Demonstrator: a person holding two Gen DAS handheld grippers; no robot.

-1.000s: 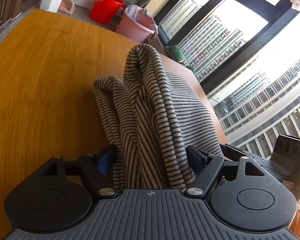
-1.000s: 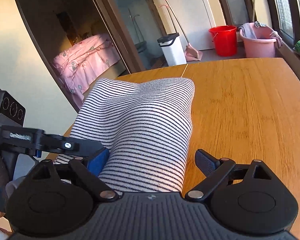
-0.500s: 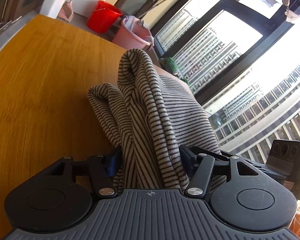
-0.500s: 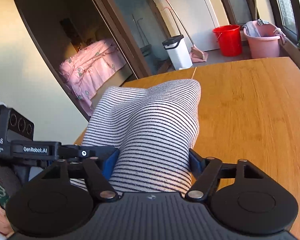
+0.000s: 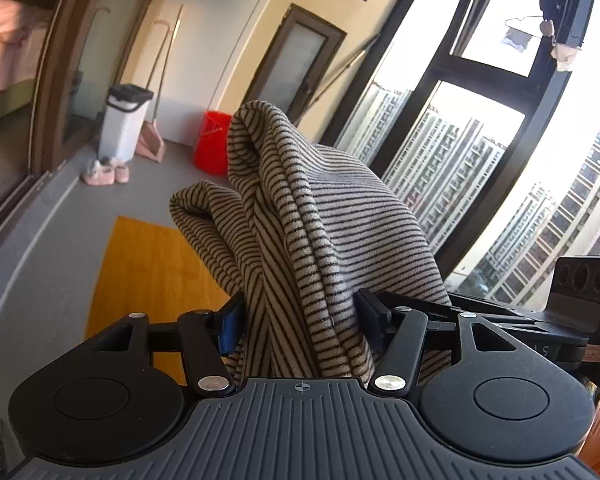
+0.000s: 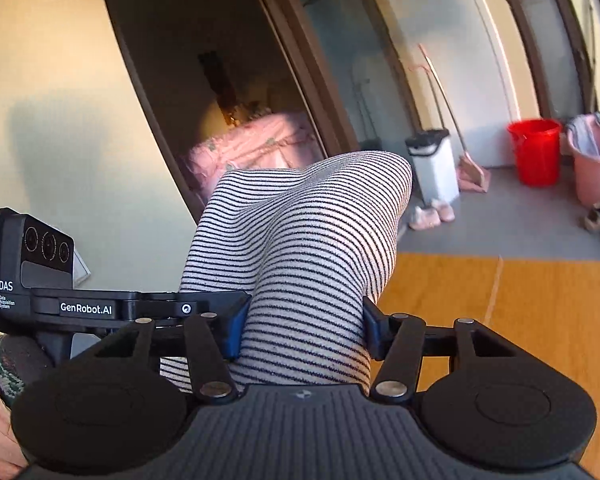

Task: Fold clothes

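Note:
A black-and-white striped garment (image 5: 316,232) is bunched between the jaws of my left gripper (image 5: 300,324), which is shut on it. The same striped garment (image 6: 300,248) fills the jaws of my right gripper (image 6: 302,330), also shut on it. Both grippers hold it lifted above the wooden table (image 5: 140,276), side by side. The right gripper's body shows at the right in the left wrist view (image 5: 580,312), and the left gripper's body at the left in the right wrist view (image 6: 36,280). The cloth hides both sets of fingertips.
The wooden table (image 6: 520,312) lies below. Beyond it on the grey floor stand a white bin (image 6: 434,168), a red bucket (image 6: 534,152), a pink basin (image 6: 596,168) and slippers (image 5: 106,172). Large windows (image 5: 480,152) are at the right.
Both grippers closed onto the striped garment and rose with it, tilting up; the table has dropped low in both views and the room beyond shows.

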